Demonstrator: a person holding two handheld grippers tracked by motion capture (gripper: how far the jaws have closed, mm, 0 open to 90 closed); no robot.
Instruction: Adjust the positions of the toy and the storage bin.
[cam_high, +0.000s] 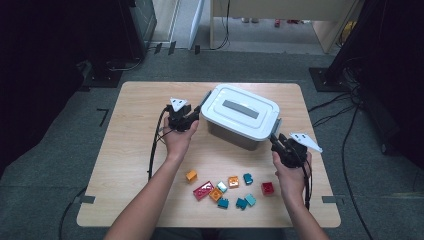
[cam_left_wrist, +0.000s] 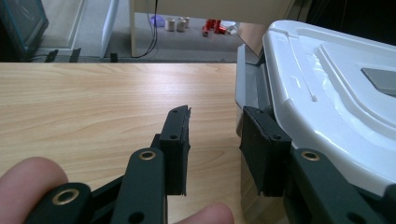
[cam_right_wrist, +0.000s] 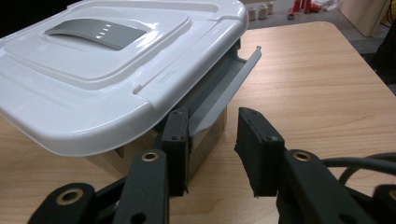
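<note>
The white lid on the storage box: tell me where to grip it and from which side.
Grip the white lid by its overhanging rim at the two short ends, one gripper from each side. The grey latches there are flipped out, and the flat top offers jaws little.

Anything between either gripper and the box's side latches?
Nothing visible. The left gripper and right gripper sit at opposite ends of the white-lidded box, each beside a grey latch, jaws apart; bricks lie nearer the person.

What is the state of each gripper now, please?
Left gripper: open, jaws at the box's left latch, nothing held.
Right gripper: open, jaws at the right latch, nothing held.
</note>
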